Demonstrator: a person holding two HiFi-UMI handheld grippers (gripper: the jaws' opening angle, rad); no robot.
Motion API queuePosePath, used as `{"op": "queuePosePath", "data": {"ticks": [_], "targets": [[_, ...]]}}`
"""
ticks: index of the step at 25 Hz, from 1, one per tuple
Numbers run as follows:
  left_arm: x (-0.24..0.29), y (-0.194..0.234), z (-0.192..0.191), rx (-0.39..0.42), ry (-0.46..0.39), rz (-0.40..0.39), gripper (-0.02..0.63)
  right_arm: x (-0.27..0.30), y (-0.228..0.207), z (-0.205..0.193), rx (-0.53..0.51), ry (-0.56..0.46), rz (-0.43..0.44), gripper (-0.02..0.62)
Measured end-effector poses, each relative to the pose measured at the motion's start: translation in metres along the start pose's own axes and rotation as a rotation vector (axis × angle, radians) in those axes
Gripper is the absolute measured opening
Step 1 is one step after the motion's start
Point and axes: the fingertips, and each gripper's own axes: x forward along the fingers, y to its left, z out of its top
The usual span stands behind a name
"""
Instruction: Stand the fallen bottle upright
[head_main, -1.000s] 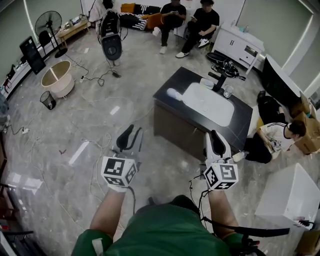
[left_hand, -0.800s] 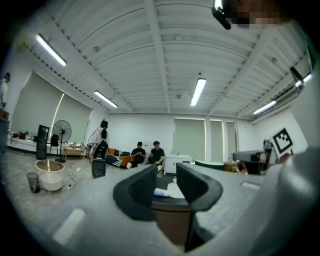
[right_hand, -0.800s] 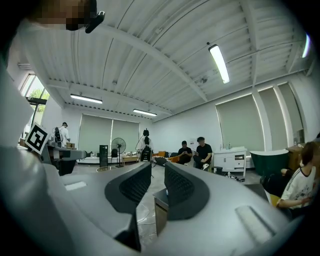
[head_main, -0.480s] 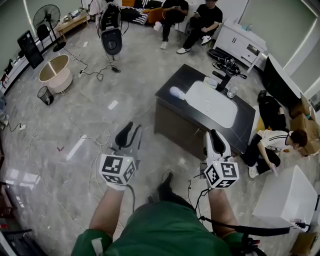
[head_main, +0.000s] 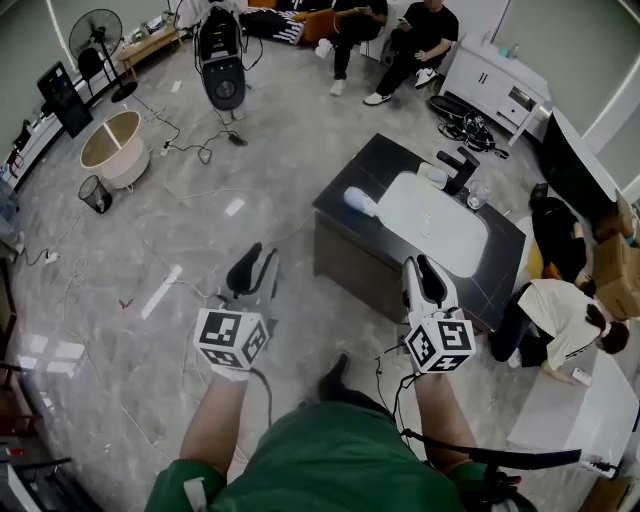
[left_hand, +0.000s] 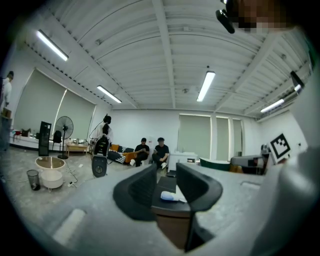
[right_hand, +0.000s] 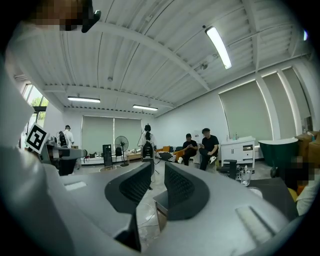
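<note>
**Both hand-held grippers level and empty**

The person is holding the left hand-held gripper (head_main: 252, 265) and the right hand-held gripper (head_main: 425, 272) side by side, well apart, both pointing level and away from the body. The left forearm (head_main: 212, 425) and right forearm (head_main: 440, 420) are reaching forward, bare. Each pair of jaws is standing slightly apart, gripping nothing.

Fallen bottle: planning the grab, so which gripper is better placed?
Probably left: the bottle lies dead ahead of the left gripper, framed between its open jaws; the right gripper does not see it.
</note>
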Motion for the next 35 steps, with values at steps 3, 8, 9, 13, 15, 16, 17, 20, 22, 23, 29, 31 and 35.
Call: {"op": "queuePosePath", "data": {"ticks": [3, 8, 9, 13, 15, 16, 17, 20, 22, 23, 29, 31, 35], "targets": [[0.039, -0.001, -0.003, -0.009, 0.010, -0.004, 0.121, 0.026, -0.023, -0.004, 0.009, 0.015, 0.009, 0.081], [0.096, -0.006, -0.003, -0.002, 0.025, -0.016, 0.121, 0.063, -0.062, -0.006, 0.031, 0.034, 0.015, 0.081], [0.106, -0.007, -0.003, -0.002, 0.030, -0.018, 0.121, 0.069, -0.068, -0.006, 0.037, 0.037, 0.017, 0.081], [0.137, -0.012, -0.005, 0.003, 0.047, -0.020, 0.121, 0.090, -0.090, -0.006, 0.053, 0.042, 0.027, 0.081], [0.149, -0.015, -0.005, 0.008, 0.049, -0.019, 0.121, 0.097, -0.100, -0.005, 0.056, 0.041, 0.029, 0.081], [0.153, -0.016, -0.003, 0.011, 0.048, -0.018, 0.121, 0.100, -0.105, -0.003, 0.058, 0.039, 0.030, 0.081], [0.158, -0.017, -0.002, 0.014, 0.048, -0.017, 0.121, 0.103, -0.109, -0.002, 0.060, 0.038, 0.030, 0.081], [0.168, -0.020, -0.002, 0.019, 0.053, -0.018, 0.121, 0.109, -0.118, 0.000, 0.065, 0.037, 0.032, 0.081], [0.176, -0.021, -0.005, 0.022, 0.061, -0.020, 0.121, 0.112, -0.124, 0.001, 0.068, 0.034, 0.030, 0.081], [0.180, -0.022, -0.006, 0.024, 0.065, -0.022, 0.121, 0.114, -0.128, 0.001, 0.069, 0.033, 0.028, 0.081], [0.209, -0.013, -0.004, 0.029, 0.071, -0.053, 0.121, 0.129, -0.142, 0.001, 0.079, 0.046, -0.015, 0.081], [0.223, -0.009, -0.006, 0.023, 0.075, -0.073, 0.121, 0.136, -0.147, 0.000, 0.079, 0.051, -0.032, 0.081], [0.256, 0.003, -0.013, 0.010, 0.081, -0.121, 0.121, 0.155, -0.155, 0.000, 0.070, 0.062, -0.069, 0.081]]}}
